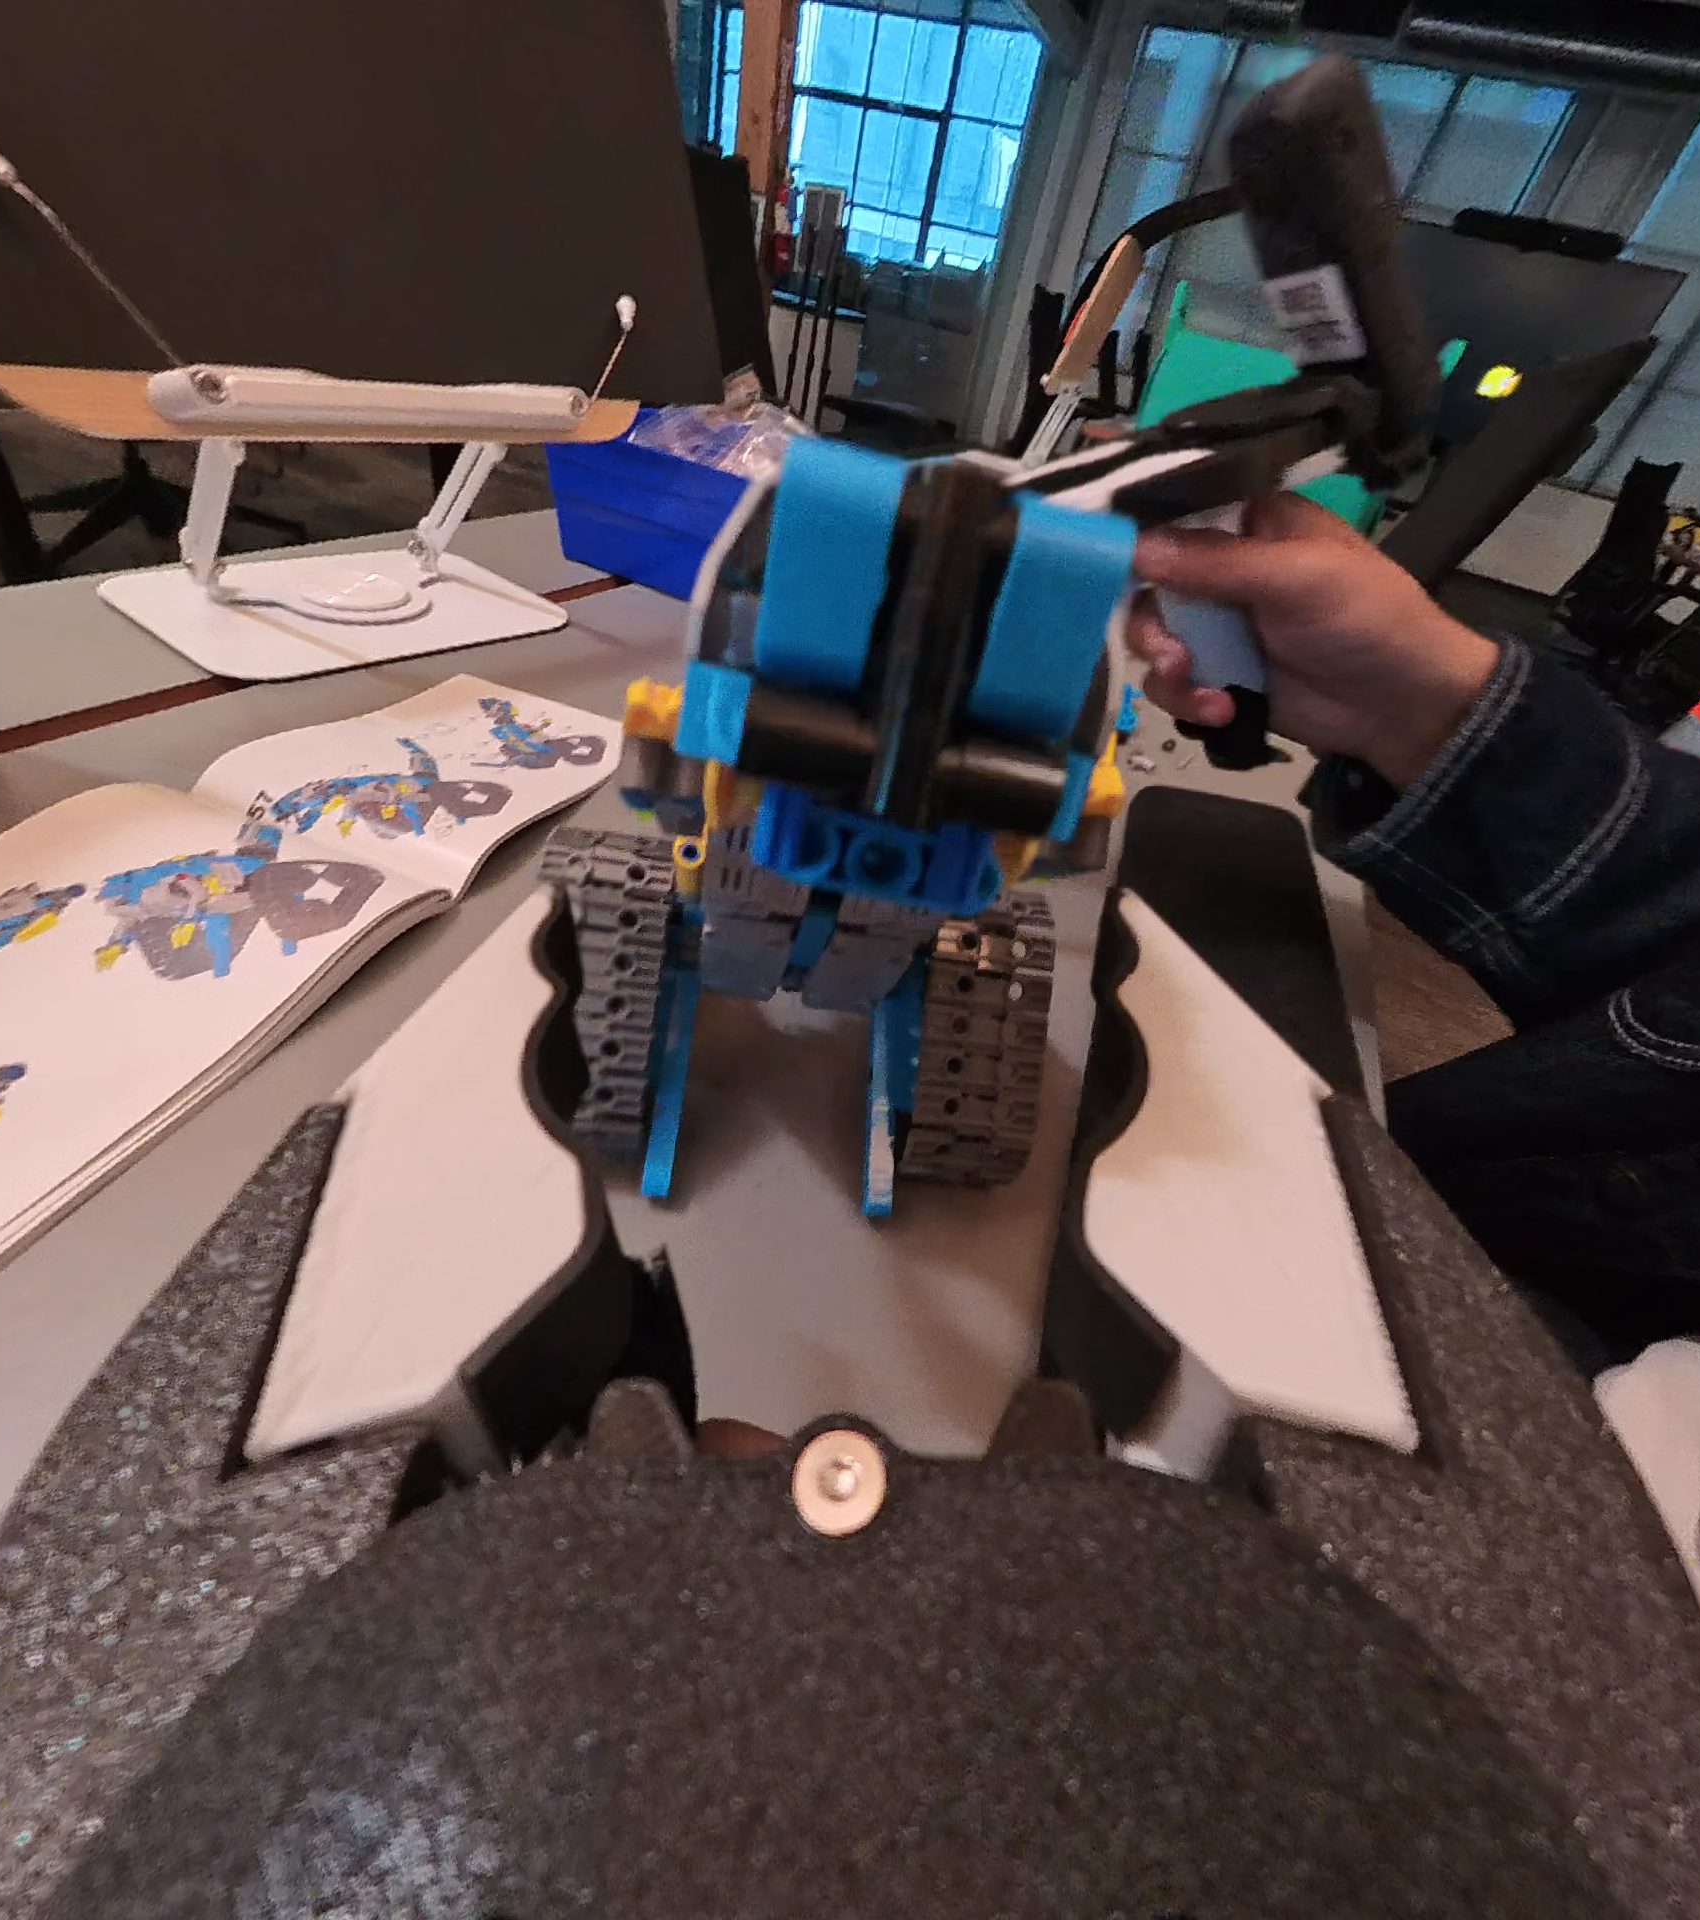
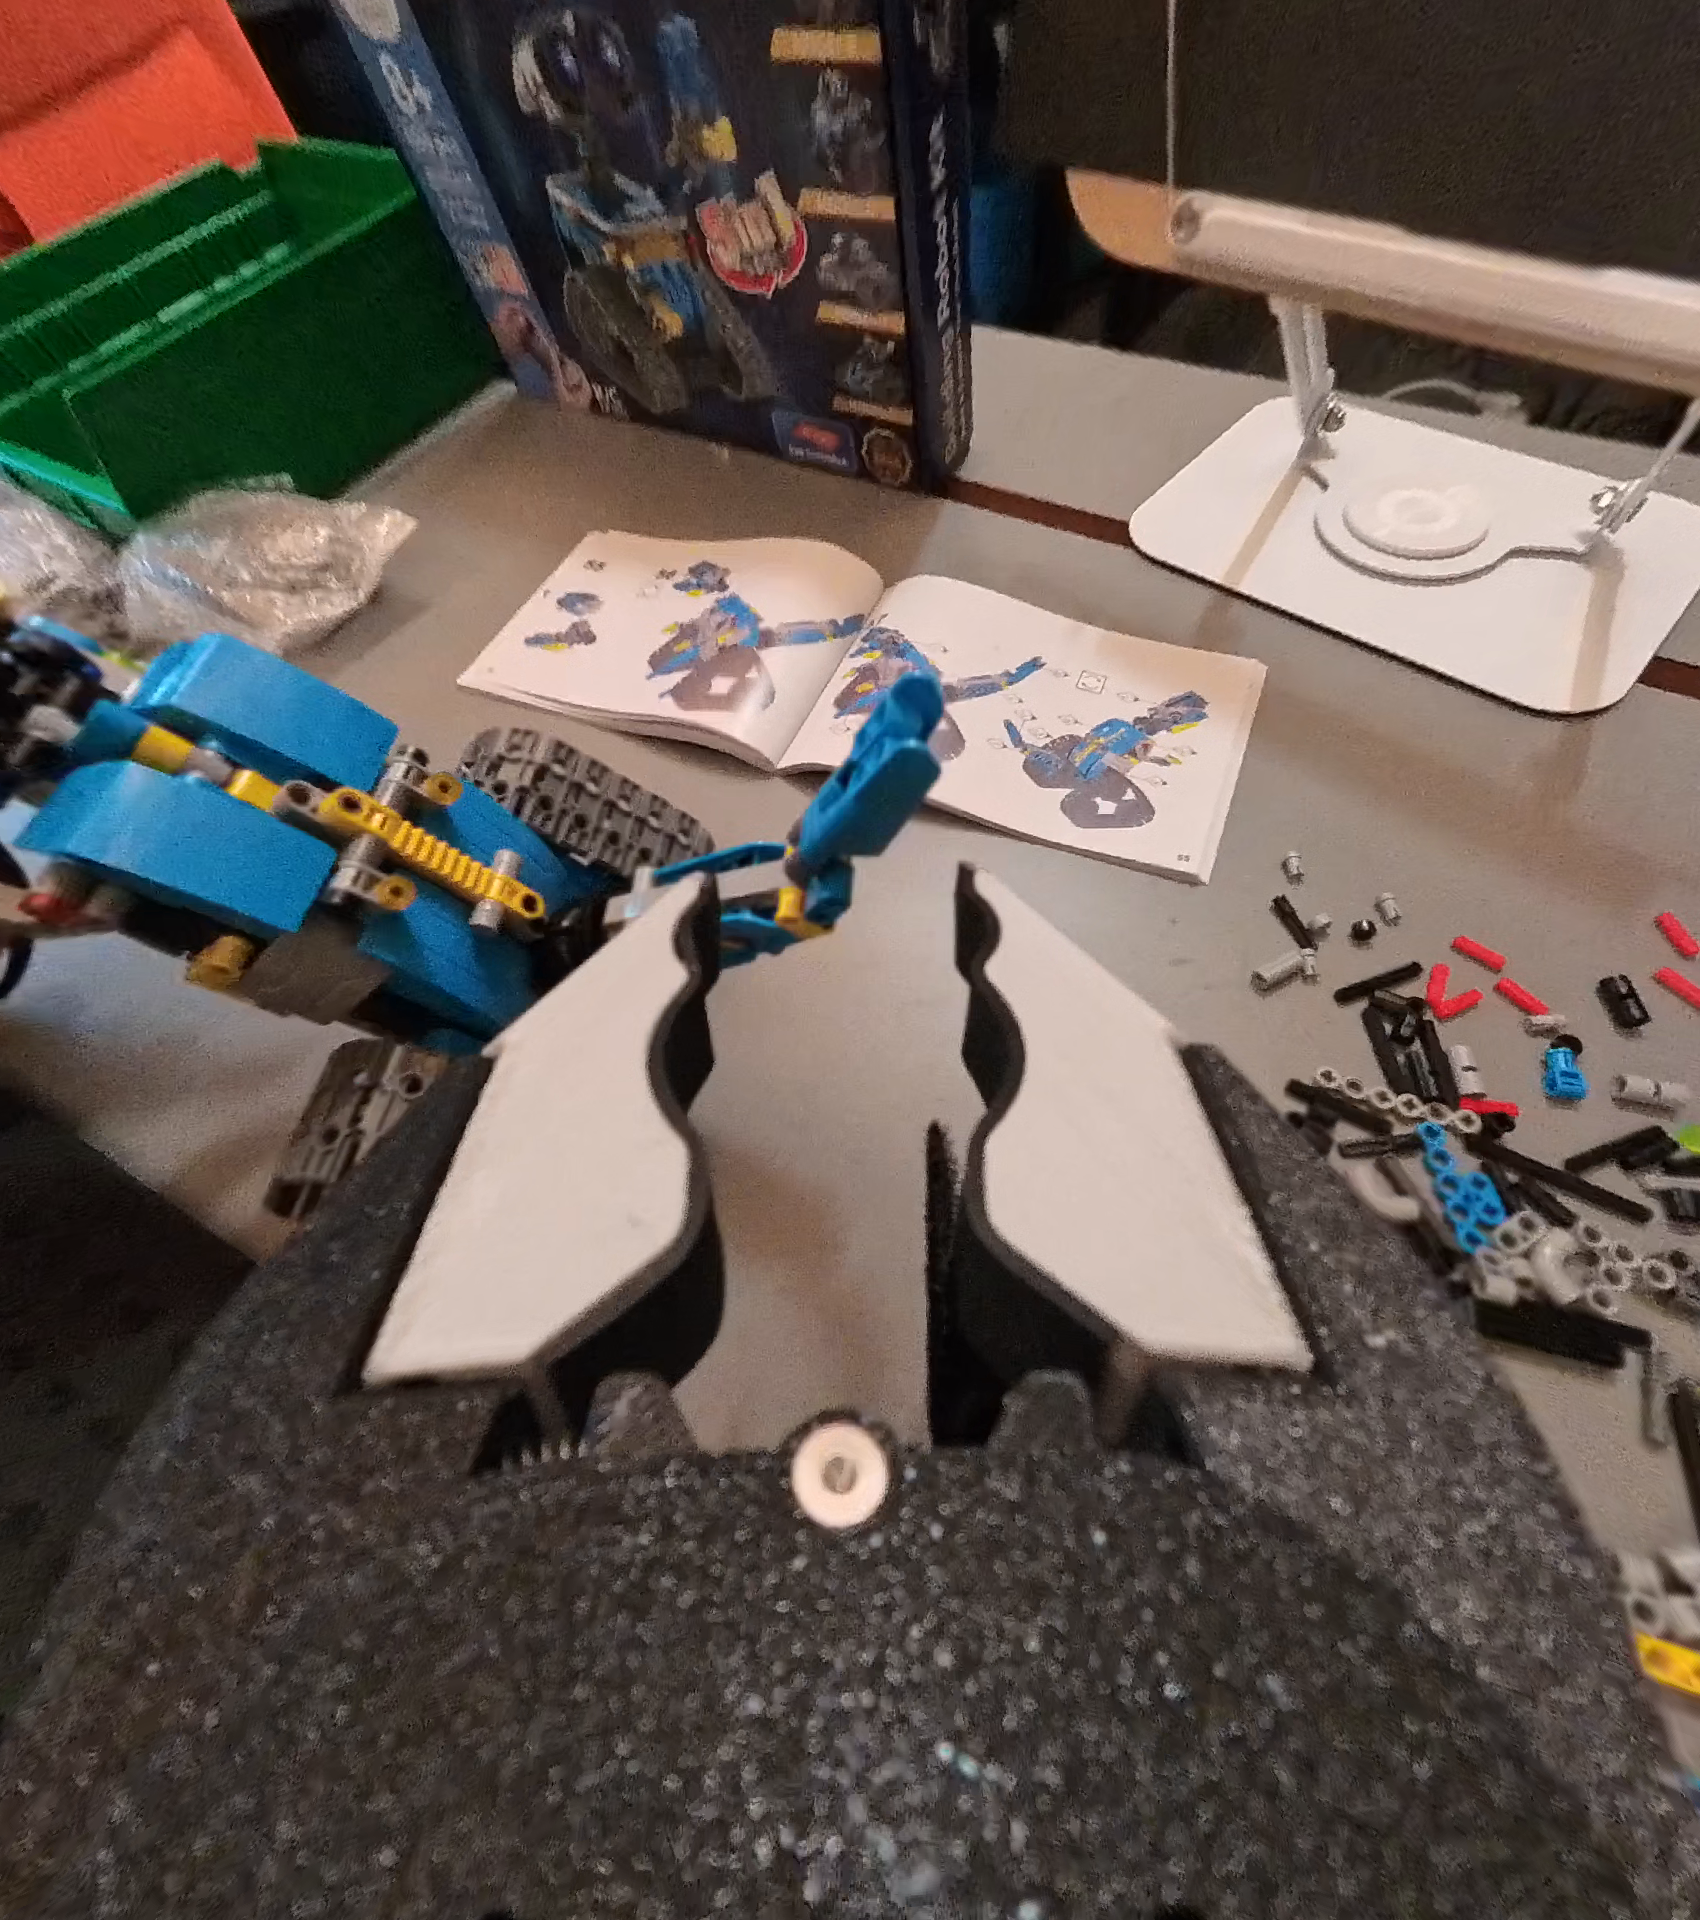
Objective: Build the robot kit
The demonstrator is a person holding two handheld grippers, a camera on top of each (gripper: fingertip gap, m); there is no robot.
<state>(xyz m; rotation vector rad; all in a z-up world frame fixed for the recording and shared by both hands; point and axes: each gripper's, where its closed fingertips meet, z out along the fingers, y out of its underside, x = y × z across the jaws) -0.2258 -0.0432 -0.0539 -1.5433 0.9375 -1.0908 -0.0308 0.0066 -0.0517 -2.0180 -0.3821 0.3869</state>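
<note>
The left gripper (image 1: 830, 935) had its white, black-edged fingers (image 1: 451, 1195) spread wide on either side of a blue, grey and yellow brick-built tracked robot model (image 1: 846, 831). The inner edges sat close beside the model's grey tracks, though whether they pressed on them could not be told. The model stood on the grey tabletop (image 1: 98, 1455) with its tracks running lengthwise away from the camera and its blue-panelled upper part rising above them. To its left lay an open instruction booklet (image 1: 202, 935), and behind that a white folding stand (image 1: 337, 582). At the model's top right a bare hand (image 1: 1313, 644) in a denim sleeve held the other gripper's handle.

The right gripper (image 2: 835, 883) was moderately open and held nothing. Its left fingertip (image 2: 680, 914) lay just beside the model's thin blue arm piece (image 2: 867, 790), which angled up and rightward; contact was unclear. The model (image 2: 306, 831) leaned across the left of this view, its long axis running left to right. Loose black, grey, red and blue parts (image 2: 1552, 1143) were scattered on the right.
</note>
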